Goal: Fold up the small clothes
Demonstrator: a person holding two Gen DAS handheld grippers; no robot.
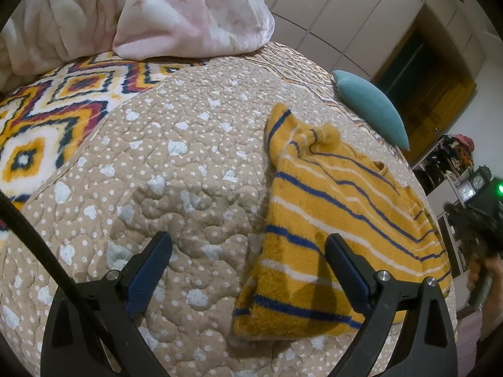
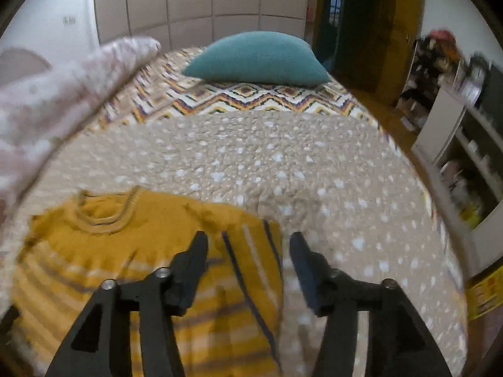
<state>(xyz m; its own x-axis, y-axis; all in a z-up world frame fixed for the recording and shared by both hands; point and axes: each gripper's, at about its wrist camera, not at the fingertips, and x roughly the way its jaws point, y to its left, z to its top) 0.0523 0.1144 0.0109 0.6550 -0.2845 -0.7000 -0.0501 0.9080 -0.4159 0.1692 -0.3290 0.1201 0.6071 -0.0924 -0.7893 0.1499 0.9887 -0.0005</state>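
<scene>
Grabbing only the top layer could pull the folded yellow striped sweater [image 1: 330, 220] open again, because both tongs are wide open and holding nothing. The left gripper [image 1: 248, 248] hangs just over its near edge. The right gripper [image 2: 248, 245] hangs over its side edge. The sweater lies on the dotted quilt [image 1: 176, 169], well before the teal pillow [image 2: 257, 58].

Home bedroom, quilted bed [image 1: 188, 163], wardrobe [image 2: 195, 3]
</scene>
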